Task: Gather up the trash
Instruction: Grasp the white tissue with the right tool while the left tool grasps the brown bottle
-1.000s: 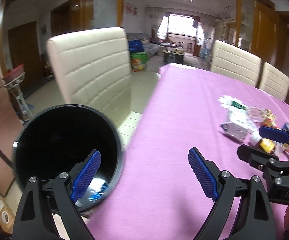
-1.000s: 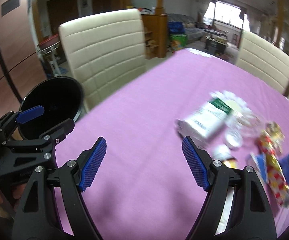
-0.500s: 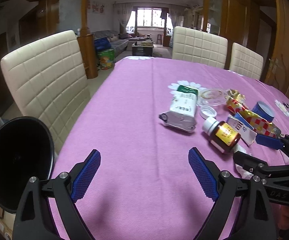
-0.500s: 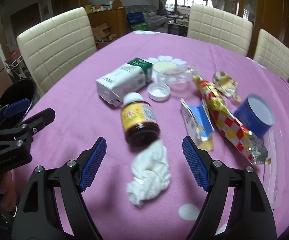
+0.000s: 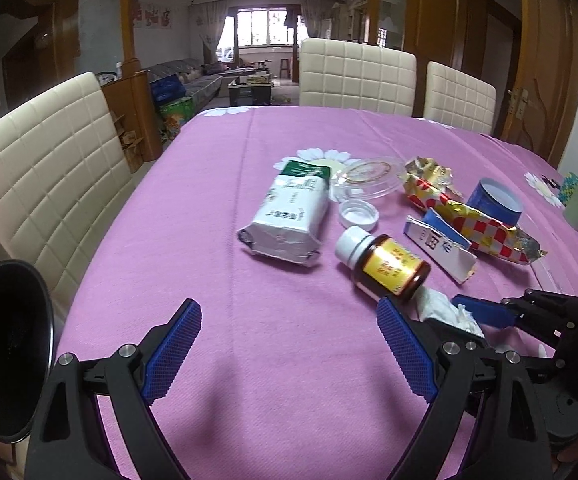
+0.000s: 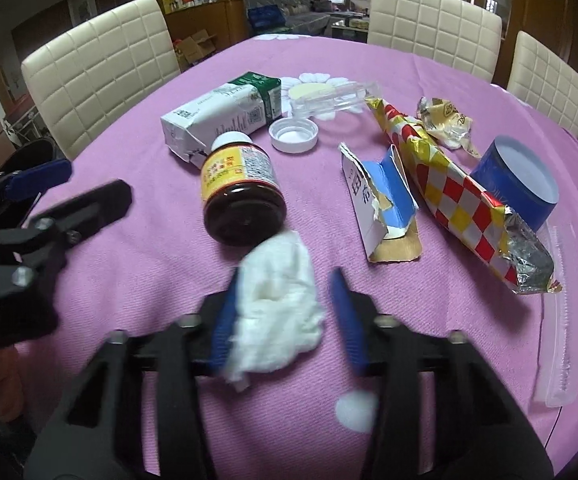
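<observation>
Purple-clothed bench (image 6: 137,280) held the litter; my right gripper (image 6: 285,312) had just been closing around the crumpled tissue (image 6: 277,300), not yet pinching; next, squeeze and lift.

Both wrist views look down across the tabletop (image 5: 217,216) from close up, sharing the brown bottle (image 5: 385,268) (image 6: 241,184) mid-frame.

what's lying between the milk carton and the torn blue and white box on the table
In the right wrist view, a brown pill bottle lies on its side between the milk carton and the torn box, with a loose white cap just beyond it.
</observation>
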A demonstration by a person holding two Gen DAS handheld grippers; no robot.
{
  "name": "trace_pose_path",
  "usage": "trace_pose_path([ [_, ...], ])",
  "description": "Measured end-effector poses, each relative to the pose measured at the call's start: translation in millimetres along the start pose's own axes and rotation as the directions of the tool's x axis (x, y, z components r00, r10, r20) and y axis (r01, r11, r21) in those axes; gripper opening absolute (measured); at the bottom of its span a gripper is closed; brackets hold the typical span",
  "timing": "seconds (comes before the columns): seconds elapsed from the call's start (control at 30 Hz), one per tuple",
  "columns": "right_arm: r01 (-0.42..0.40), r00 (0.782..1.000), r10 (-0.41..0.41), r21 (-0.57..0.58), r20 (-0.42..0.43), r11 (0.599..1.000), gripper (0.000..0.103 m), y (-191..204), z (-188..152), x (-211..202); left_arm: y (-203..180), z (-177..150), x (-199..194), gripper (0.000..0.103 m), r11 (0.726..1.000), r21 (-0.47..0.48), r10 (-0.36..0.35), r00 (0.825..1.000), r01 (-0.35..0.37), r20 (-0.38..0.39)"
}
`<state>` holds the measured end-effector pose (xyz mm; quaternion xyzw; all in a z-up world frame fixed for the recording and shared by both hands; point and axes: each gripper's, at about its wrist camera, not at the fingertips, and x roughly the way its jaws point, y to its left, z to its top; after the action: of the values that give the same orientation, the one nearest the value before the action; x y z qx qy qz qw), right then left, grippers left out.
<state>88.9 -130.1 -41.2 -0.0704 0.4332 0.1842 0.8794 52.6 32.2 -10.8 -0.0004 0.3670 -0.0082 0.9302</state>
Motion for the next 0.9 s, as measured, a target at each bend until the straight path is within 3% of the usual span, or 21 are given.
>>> trace_pose_path([
  [0.07, 0.055, 0.998, -0.055, -0.013, 0.034, 0.998, 0.022, -0.2, 1.5, -6.2, -8.7, 3.1, 2.7, 0.087, 1.0, 0.016, -0.015, 1.0, 0.015, -0.002],
  [0.23, 0.19, 0.977, -0.19, 0.005, 0.094, 0.982, 0.017, -17.6, 4.6, -19.4, -29.6, 13.4, 10.0, 0.087, 0.998, 0.051, -0.044, 0.999, 0.044, 0.004],
  [0.47, 0.196, 0.974, -0.202, 0.073, 0.102, 0.978, 0.014, -46.8, 3.3, -26.3, -48.1, 25.8, 35.3, 0.087, 0.997, 0.075, -0.018, 0.999, 0.02, -0.032],
  [0.7, 0.175, 0.978, -0.181, 0.066, 0.103, 0.982, 0.014, -44.9, 2.2, -23.7, -50.8, 25.1, 61.1, 0.087, 0.998, 0.04, -0.034, 0.991, 0.04, -0.131],
  [0.8, 0.167, 0.98, -0.172, 0.062, 0.102, 0.984, 0.014, -42.0, 3.0, -21.3, -46.6, 20.3, 64.9, 0.087, 0.999, 0.016, -0.046, 0.99, 0.048, -0.136],
  [0.83, 0.165, 0.98, -0.171, 0.062, 0.1, 0.984, 0.014, -41.3, 2.9, -21.1, -45.4, 20.2, 64.3, 0.085, 0.999, 0.01, -0.048, 0.99, 0.05, -0.13],
  [0.87, 0.163, 0.981, -0.169, 0.063, 0.099, 0.985, 0.014, -41.2, 3.0, -20.4, -43.3, 20.5, 62.2, 0.076, 0.998, 0.005, -0.054, 0.991, 0.055, -0.12],
  [0.9, 0.162, 0.981, -0.168, 0.063, 0.098, 0.985, 0.014, -40.7, 3.1, -19.9, -41.6, 20.7, 60.9, 0.061, 0.998, 0.004, -0.059, 0.991, 0.06, -0.118],
])
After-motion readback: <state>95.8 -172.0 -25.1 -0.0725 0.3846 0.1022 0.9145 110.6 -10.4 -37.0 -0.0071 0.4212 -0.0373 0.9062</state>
